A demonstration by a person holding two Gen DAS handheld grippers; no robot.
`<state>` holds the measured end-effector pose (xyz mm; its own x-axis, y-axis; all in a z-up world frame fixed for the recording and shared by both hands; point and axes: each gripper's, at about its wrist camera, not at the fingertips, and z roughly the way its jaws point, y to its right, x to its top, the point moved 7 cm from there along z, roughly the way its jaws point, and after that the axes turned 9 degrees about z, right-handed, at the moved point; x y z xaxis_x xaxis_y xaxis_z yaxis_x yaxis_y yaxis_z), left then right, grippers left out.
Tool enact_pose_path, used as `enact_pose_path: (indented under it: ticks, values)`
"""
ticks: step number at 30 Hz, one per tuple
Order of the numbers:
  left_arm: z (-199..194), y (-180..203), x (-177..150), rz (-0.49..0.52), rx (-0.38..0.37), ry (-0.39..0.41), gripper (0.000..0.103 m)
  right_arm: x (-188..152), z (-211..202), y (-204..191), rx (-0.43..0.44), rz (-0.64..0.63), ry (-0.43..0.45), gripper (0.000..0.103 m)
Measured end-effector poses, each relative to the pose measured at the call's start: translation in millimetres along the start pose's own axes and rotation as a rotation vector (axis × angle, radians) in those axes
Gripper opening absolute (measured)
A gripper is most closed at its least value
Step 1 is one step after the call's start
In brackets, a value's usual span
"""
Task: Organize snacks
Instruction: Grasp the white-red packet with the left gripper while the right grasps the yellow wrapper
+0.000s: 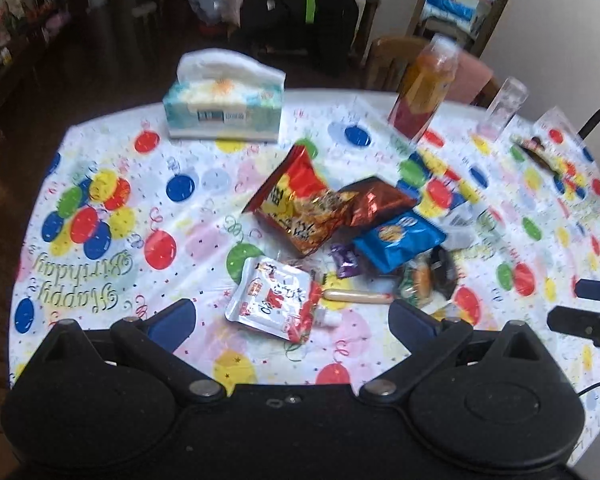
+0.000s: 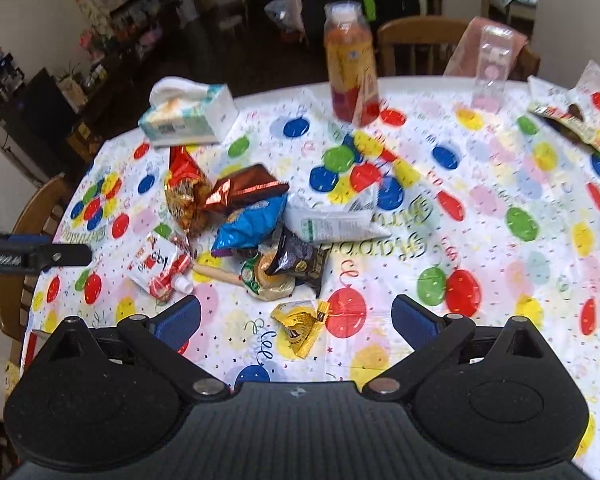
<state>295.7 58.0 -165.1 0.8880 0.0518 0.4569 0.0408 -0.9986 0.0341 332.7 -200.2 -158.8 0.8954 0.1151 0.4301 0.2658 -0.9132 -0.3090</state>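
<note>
Left wrist view. The left hand-held gripper (image 1: 292, 320) is hovering above the near edge of the worktop (image 1: 100, 240), its blue pads standing wide apart and gripping nothing. The worktop is wearing a balloon-print birthday cloth. A heap of snacks is lying at the centre: a red chip bag (image 1: 296, 204) is leaning against a red-brown foil bag (image 1: 376, 200), with a blue chip bag (image 1: 400, 240) just in front of them. A white spouted pouch (image 1: 276, 304) is sitting nearest the gripper, a sausage stick (image 1: 356, 295) lying just beside its right edge. A small purple packet (image 1: 345, 260) is resting between the pouch and the blue bag. A tissue box (image 1: 224, 108) is standing at the far left, an orange drink bottle (image 1: 424, 88) at the far right.

Right wrist view. The right hand-held gripper (image 2: 296, 322) is also hanging with its pads spread and nothing between them. A yellow wrapper (image 2: 300, 322) is lying on the cloth directly ahead, between the pads. The same heap is sitting beyond it to the left, with a dark cookie packet (image 2: 300, 258) and a round wrapped pastry (image 2: 268, 280) at its near side. A clear cup (image 2: 492, 68) is standing at the far right.
</note>
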Motion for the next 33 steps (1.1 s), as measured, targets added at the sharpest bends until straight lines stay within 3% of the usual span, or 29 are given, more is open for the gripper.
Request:
enact_pose_path:
  ticks: [6, 10, 14, 20, 29, 33]
  values:
    - [46, -7, 1, 0.008, 0.021, -0.089, 0.102, -3, 35, 2, 0.018, -0.028, -0.079, 0.102]
    - [72, -13, 1, -0.038, 0.014, -0.139, 0.101, -6, 55, 4, 0.021, -0.042, -0.121, 0.097]
    - [92, -28, -3, -0.193, 0.012, -0.195, 0.097, -9, 73, 9, 0.019, -0.037, -0.155, 0.091]
    - [108, -46, -4, -0.476, 0.014, -0.228, 0.097, -10, 88, 6, 0.044, -0.071, -0.179, 0.090]
    - [122, -62, -14, -0.740, 0.084, -0.221, 0.092, -13, 108, 9, 0.049, -0.108, -0.213, 0.082]
    - [127, -62, -14, -0.777, 0.078, -0.212, 0.089, -16, 115, 9, 0.064, -0.111, -0.230, 0.077]
